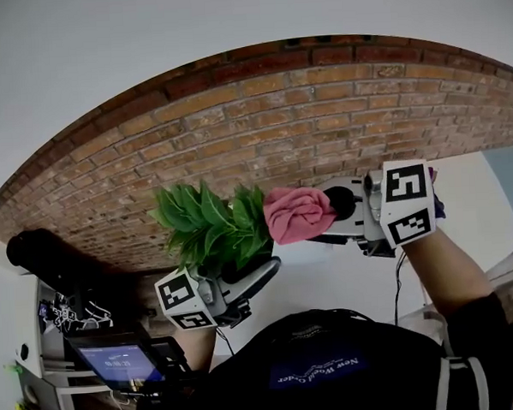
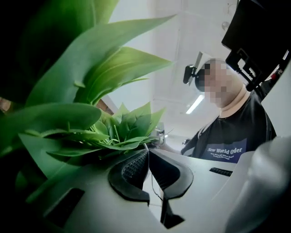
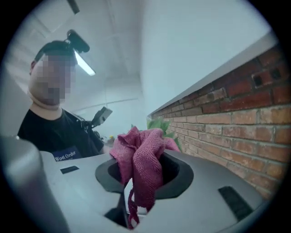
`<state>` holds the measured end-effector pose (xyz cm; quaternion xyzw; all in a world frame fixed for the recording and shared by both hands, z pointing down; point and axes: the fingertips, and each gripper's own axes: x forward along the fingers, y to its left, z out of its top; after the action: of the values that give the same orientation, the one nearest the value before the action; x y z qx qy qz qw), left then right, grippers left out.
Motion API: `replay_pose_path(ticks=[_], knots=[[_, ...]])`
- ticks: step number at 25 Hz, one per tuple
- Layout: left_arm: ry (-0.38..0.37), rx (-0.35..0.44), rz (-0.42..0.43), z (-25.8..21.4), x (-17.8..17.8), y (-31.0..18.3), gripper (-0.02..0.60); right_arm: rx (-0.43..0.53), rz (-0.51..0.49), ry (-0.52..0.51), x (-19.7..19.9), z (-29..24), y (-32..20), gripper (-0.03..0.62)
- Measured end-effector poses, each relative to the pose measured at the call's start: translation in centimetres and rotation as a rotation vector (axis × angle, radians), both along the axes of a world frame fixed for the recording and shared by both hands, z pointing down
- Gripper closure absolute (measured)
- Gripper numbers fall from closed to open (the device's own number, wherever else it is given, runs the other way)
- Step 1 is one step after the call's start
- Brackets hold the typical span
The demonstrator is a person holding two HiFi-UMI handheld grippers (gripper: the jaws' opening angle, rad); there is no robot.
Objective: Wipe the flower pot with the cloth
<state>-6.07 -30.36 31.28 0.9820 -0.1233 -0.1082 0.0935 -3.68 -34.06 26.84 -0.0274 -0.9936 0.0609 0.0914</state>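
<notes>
Holding the plant (image 1: 210, 228) up in front of the brick wall (image 1: 320, 111), the left gripper (image 1: 268, 269) has its fingers (image 2: 132, 170) pressed together at the tips, seemingly pinching a thin stem just below the leaves, which crowd in from 9 o'clock in the left gripper view. That hold probably keeps the plant steady and within reach of the other gripper. The right gripper (image 1: 338, 206) has its fingers (image 3: 177, 175) clamped on a bunched pink cloth (image 1: 298, 213), with a wad sticking out past the tips to serve as the wiping pad. In the head view the cloth sits at 3 o'clock of the leaves, just touching them. The flower pot itself shows in no view, likely hidden under the leaves and behind the left gripper, so wiping looks not yet begun
</notes>
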Motion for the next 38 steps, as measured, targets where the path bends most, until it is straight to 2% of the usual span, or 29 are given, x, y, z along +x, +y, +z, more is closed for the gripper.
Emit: replay_pose_path(ticks=[3,6,11,14,18,20,23,28,30,38], knots=[[0.038,-0.043,-0.066,-0.2,-0.8,-1.6,0.572,0.129,0.015,0.045,-0.9,0.2,1.1,0.491],[0.097,-0.087,-0.123,-0.8,-1.4,-2.9,0.574,0.219,0.034,0.08,-1.6,0.9,1.7,0.491],[0.19,-0.117,-0.2,-2.6,-2.5,-4.6,0.574,0.256,0.059,0.086,-2.5,1.9,2.1,0.491],[0.252,-0.135,-0.198,-3.2,-3.2,-5.1,0.574,0.214,0.074,0.065,-2.4,2.7,2.0,0.491],[0.331,-0.145,-0.167,-4.1,-3.7,-4.9,0.575,0.184,0.071,0.087,-2.2,4.7,1.9,0.491],[0.374,-0.153,-0.13,-4.7,-3.8,-4.5,0.575,0.162,0.076,0.1,-2.0,5.7,1.6,0.491],[0.426,-0.146,-0.022,-6.1,-3.2,-3.0,0.575,0.097,0.095,0.089,-1.8,7.3,0.7,0.491],[0.392,-0.141,0.088,-6.6,-1.6,-1.1,0.575,-0.099,0.105,-0.054,-0.7,7.7,-1.1,0.491],[0.376,-0.137,0.125,-6.6,-1.2,-0.4,0.575,-0.147,0.124,-0.097,0.1,7.5,-2.1,0.491],[0.338,-0.126,0.174,-6.3,-1.0,0.7,0.574,-0.172,0.159,-0.151,2.0,5.8,-4.0,0.491]])
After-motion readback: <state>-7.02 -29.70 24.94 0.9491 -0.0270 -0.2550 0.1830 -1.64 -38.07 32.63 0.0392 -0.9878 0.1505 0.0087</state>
